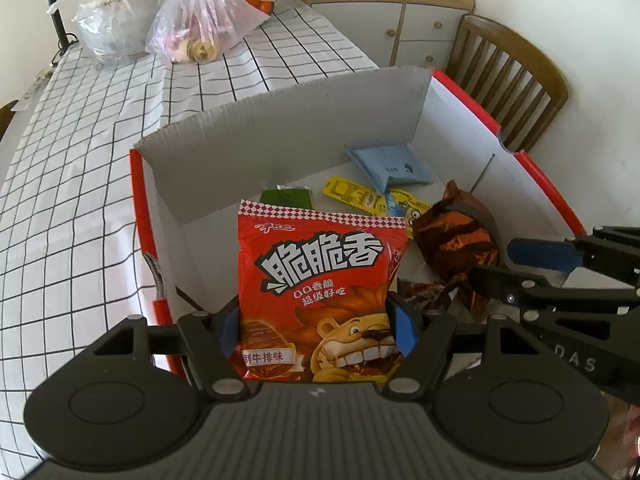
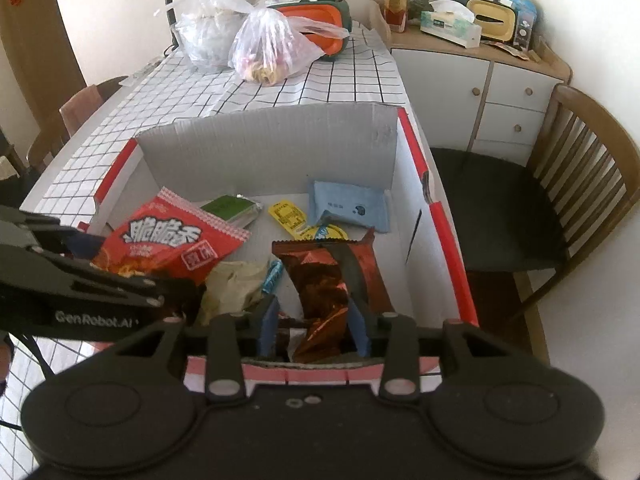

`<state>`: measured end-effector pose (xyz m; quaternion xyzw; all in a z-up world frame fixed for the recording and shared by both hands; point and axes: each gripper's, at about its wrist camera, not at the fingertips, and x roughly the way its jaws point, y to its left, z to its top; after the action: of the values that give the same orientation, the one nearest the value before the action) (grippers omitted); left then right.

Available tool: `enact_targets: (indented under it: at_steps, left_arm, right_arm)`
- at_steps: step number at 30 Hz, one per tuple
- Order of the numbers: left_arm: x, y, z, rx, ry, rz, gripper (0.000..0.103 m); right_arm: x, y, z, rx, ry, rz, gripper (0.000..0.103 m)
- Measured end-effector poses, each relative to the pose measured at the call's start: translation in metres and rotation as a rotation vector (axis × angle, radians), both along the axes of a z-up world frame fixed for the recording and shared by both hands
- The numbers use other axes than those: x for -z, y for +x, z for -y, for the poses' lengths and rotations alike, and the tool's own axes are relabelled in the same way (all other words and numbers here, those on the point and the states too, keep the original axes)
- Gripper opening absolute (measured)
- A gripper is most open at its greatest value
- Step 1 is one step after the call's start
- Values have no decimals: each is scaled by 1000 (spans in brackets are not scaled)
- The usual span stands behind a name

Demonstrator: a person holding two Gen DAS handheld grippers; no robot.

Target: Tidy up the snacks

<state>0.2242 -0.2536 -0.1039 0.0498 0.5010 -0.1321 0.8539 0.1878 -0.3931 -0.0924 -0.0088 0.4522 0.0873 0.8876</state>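
Nearest the left wrist camera, the left gripper holds a red snack bag upright between its blue pads, clamped at the bag's lower sides, over the near left part of a white cardboard box with red edges. To its right, the right gripper sits low at the box's near wall, jaws narrow, with a brown foil packet between the pads; the right-hand pad touches the foil, while the left-hand pad appears to stand just off it, so I cannot tell if it is gripped.

Inside the box, from left to right along the far side, lie a green packet, a yellow packet and a pale blue packet. A crumpled pale wrapper lies near the middle.

The box stands on a table with a checked cloth; two clear plastic bags sit at its far end.
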Motion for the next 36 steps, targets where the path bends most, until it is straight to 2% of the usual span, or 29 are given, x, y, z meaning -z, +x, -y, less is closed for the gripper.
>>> enact_targets:
  at_steps: [7, 15, 19, 25, 34, 35, 36]
  left_arm:
    - [0, -9, 3, 3, 2, 16, 72]
    - [-14, -24, -3, -2, -25, 55, 72]
    - [-27, -36, -8, -1, -43, 84, 72]
    - [-49, -53, -25, -5, -104, 125, 78]
    - [-75, -79, -49, -17, -155, 197, 82]
    - [-77, -81, -51, -18, -157, 205, 82]
    - [-80, -84, -54, -17, -162, 212, 84]
  right_arm:
    - [-3, -4, 5, 4, 28, 14, 52]
    - [-17, -18, 6, 8, 79, 44, 58]
    - [-31, -30, 5, 10, 107, 89, 72]
    - [-56, -50, 1, 1, 162, 155, 84]
    - [-83, -76, -11, -7, 193, 230, 86]
    - [-85, -78, -12, -4, 197, 237, 87]
    - [-87, -81, -12, 0, 200, 243, 93]
